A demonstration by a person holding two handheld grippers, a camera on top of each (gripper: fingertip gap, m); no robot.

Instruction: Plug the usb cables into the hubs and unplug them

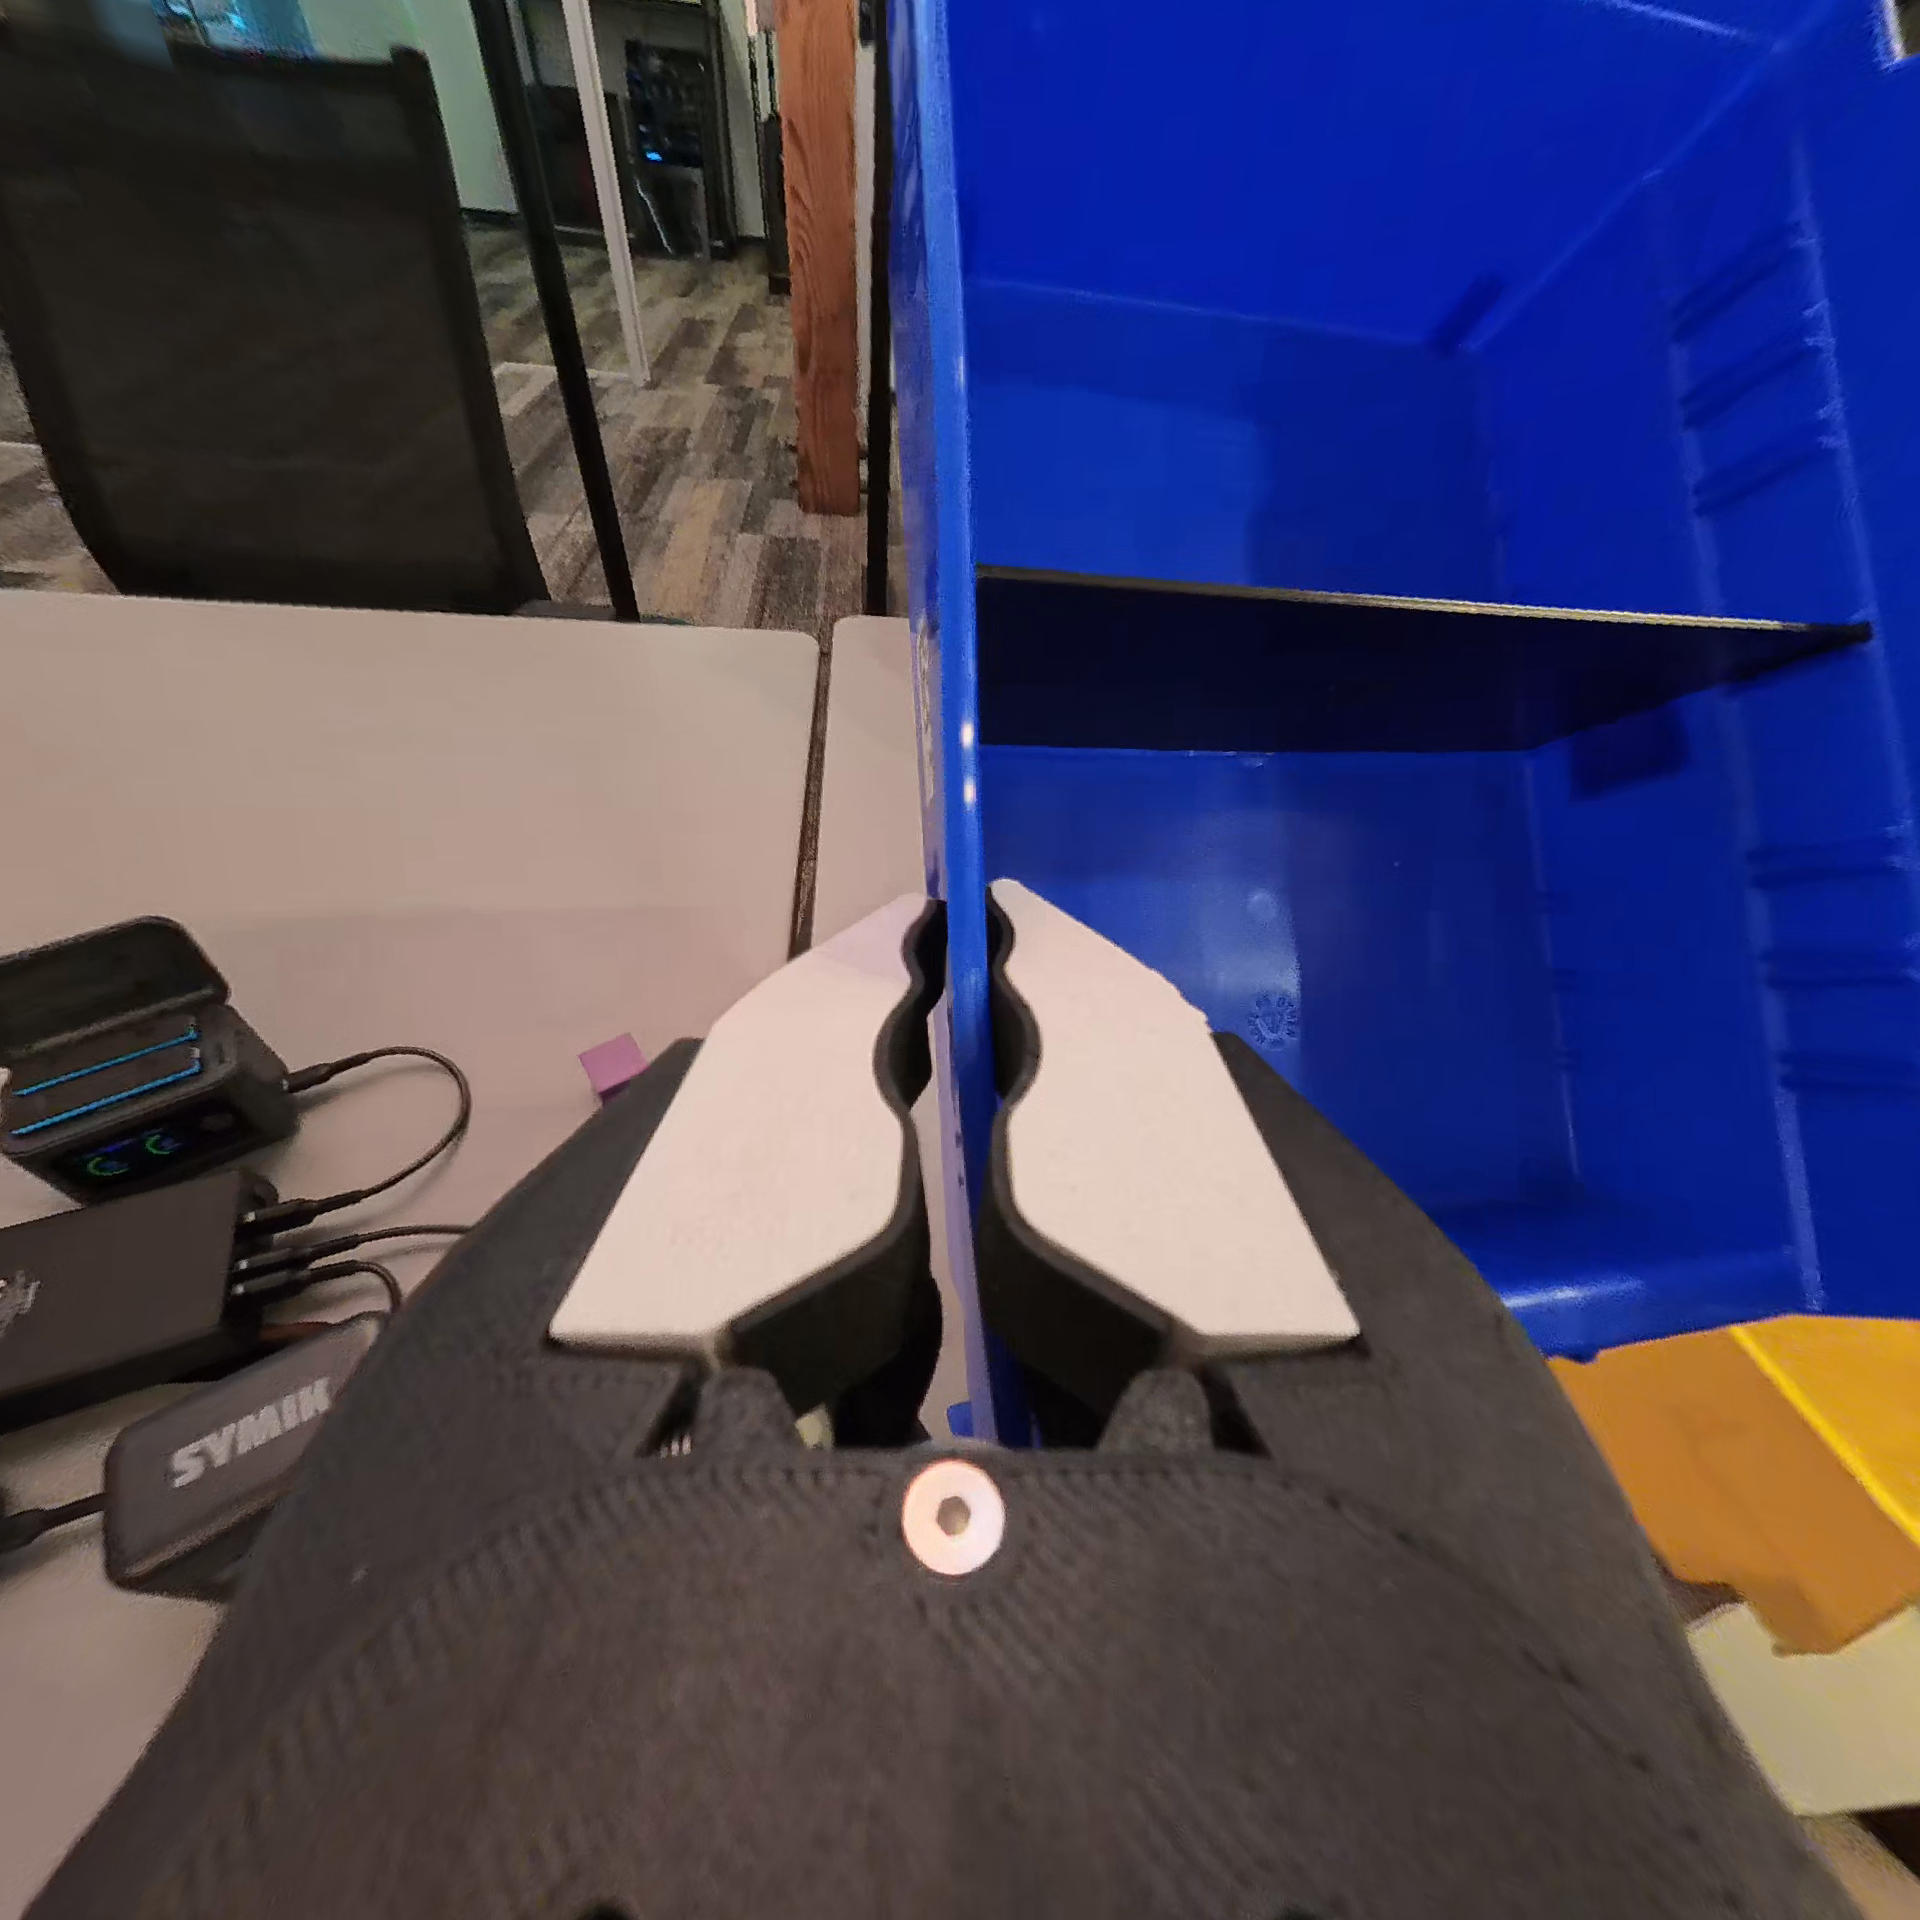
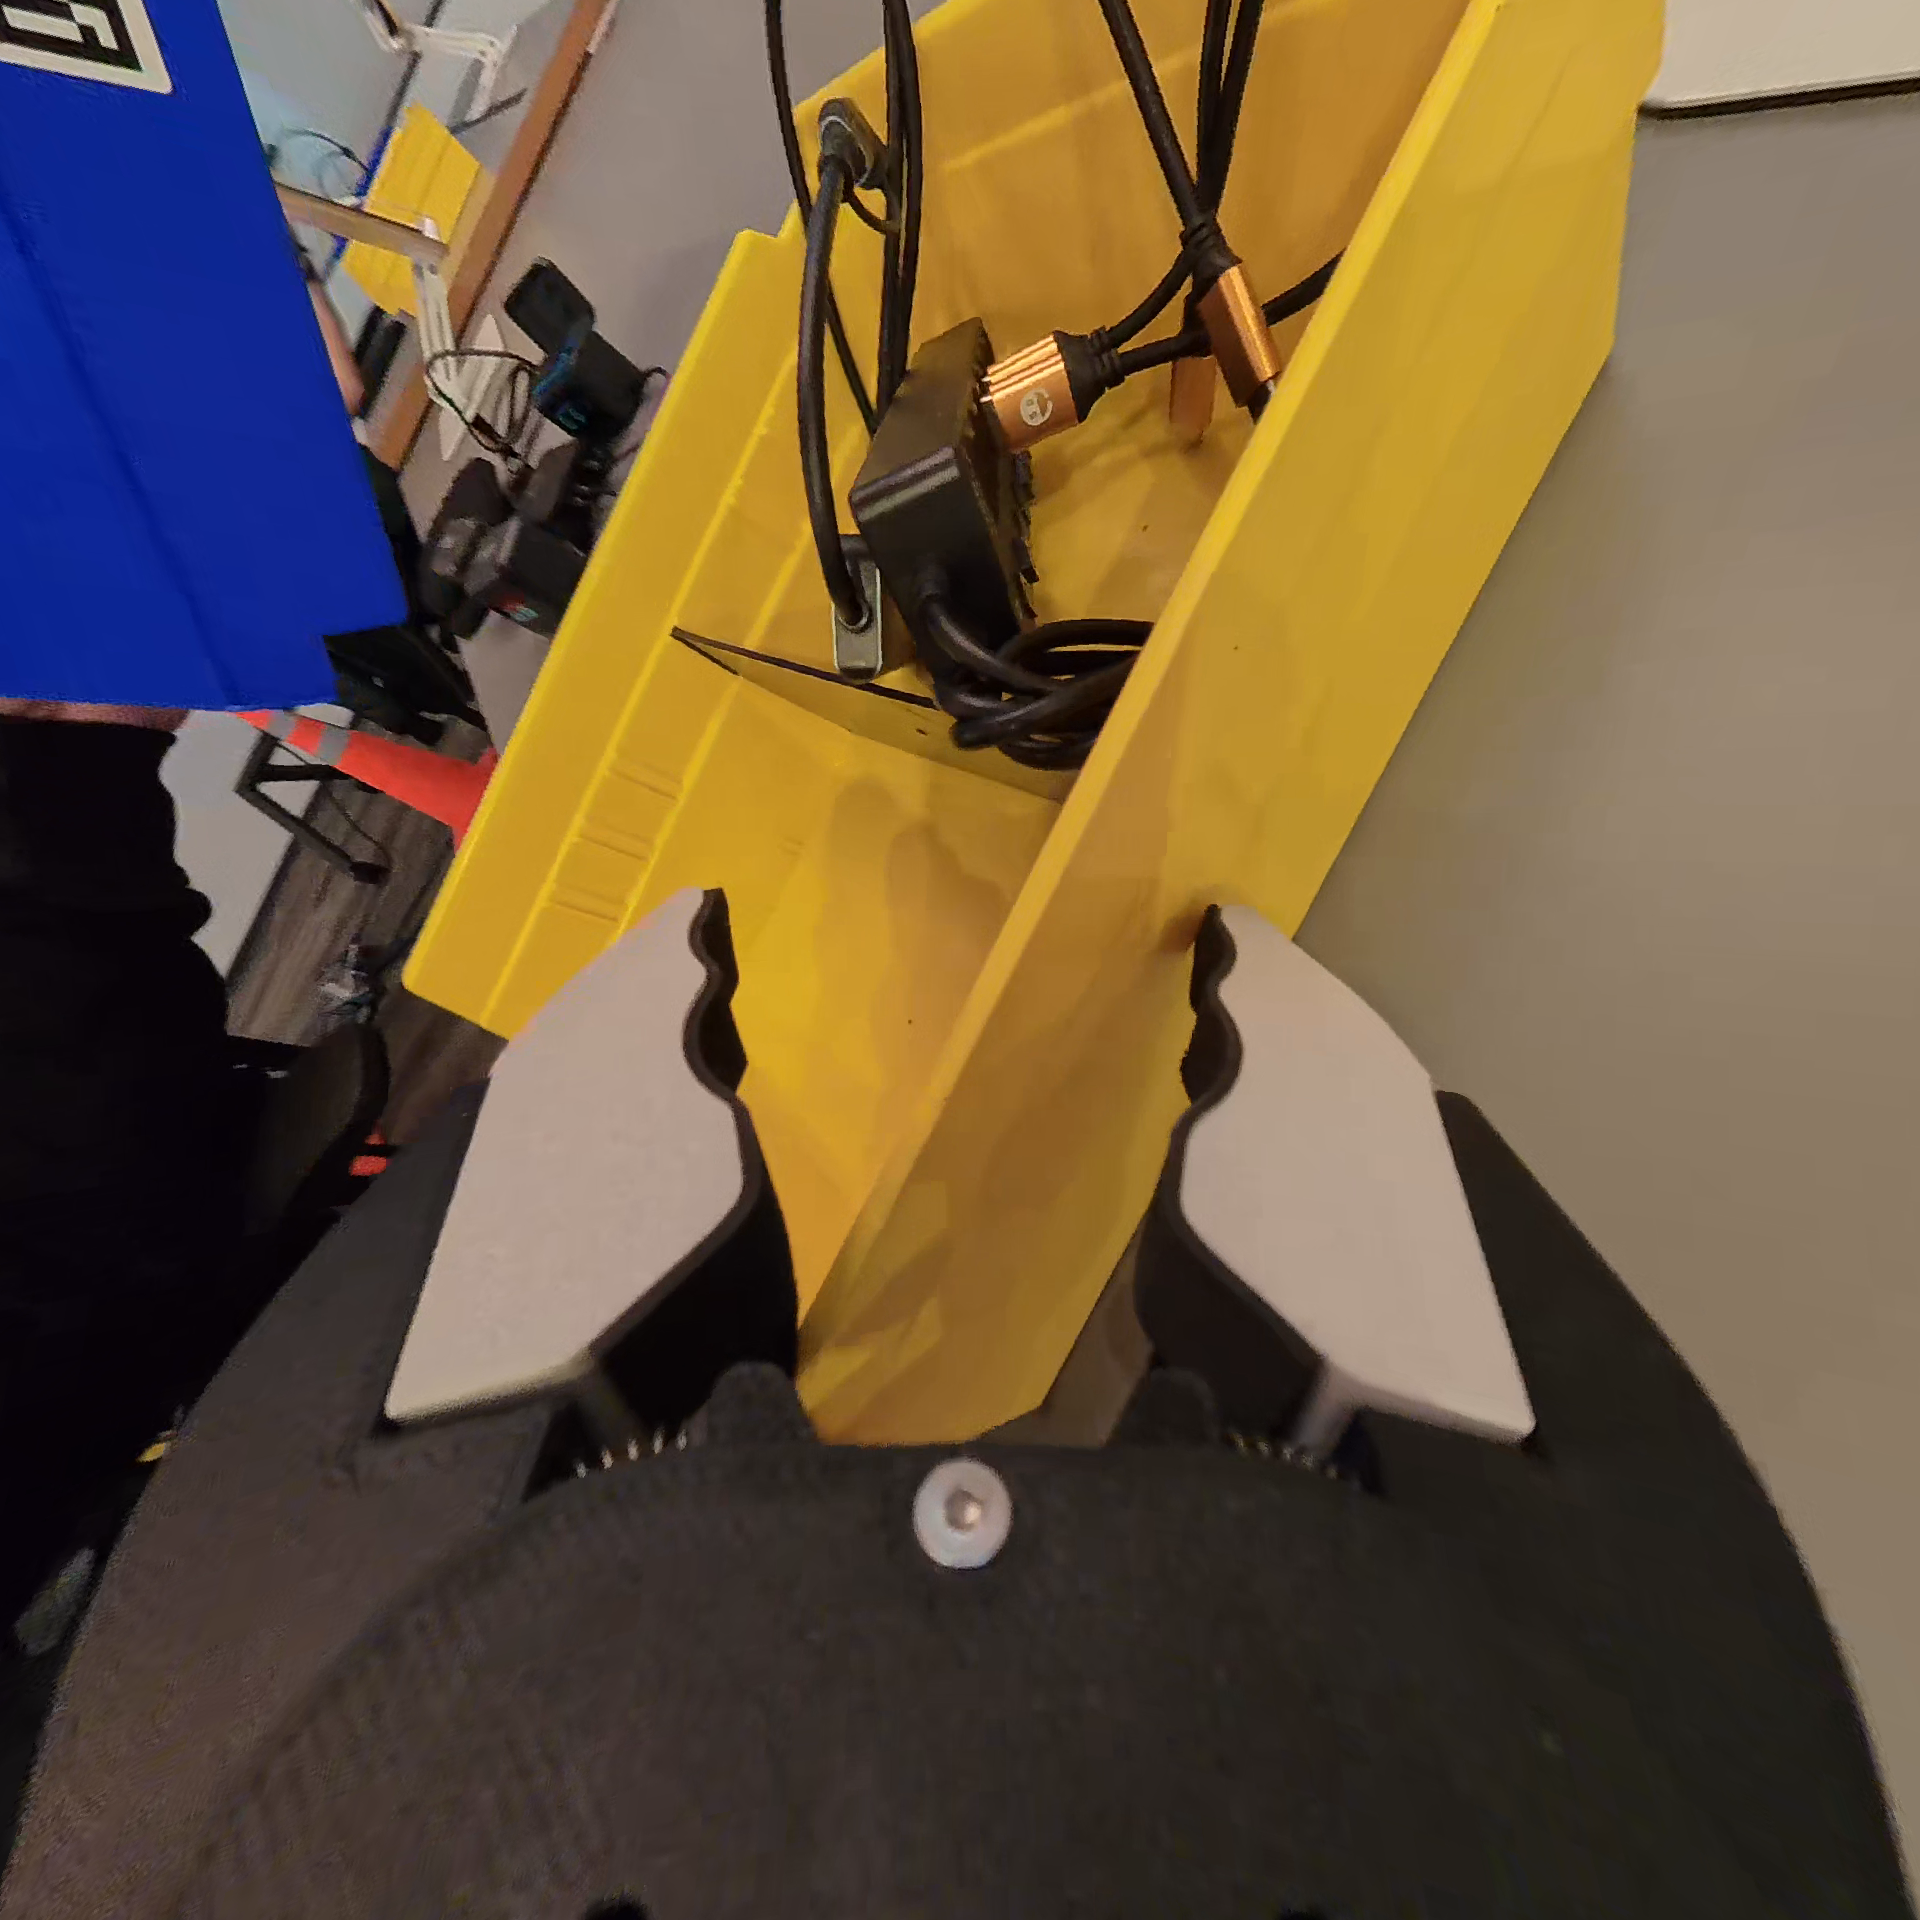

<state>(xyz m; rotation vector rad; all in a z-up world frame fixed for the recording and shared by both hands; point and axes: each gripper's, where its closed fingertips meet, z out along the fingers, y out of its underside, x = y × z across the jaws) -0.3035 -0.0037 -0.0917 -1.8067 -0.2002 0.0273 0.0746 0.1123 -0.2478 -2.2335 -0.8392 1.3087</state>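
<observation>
My left gripper (image 1: 966,904) is shut on the side wall of a blue bin (image 1: 1351,935). The bin has a black divider (image 1: 1351,675) and its compartments look empty. My right gripper (image 2: 961,909) is open and straddles the side wall of a yellow bin (image 2: 1403,520). In that bin's far compartment lies a black USB hub (image 2: 935,488) with a gold-ended cable plug (image 2: 1039,390) in it. A second gold plug (image 2: 1236,322) and black cables (image 2: 821,364) lie loose beside it. The blue bin also shows at the left of the right wrist view (image 2: 156,364).
A white table (image 1: 416,779) carries a black charging case (image 1: 135,1049), a dark charger block (image 1: 104,1288) with several cables, and a small purple block (image 1: 613,1065). A dark chair (image 1: 260,343) stands behind. A person in dark clothes (image 2: 83,1039) is at the left. About 45 cm separates my left fingertips from my right.
</observation>
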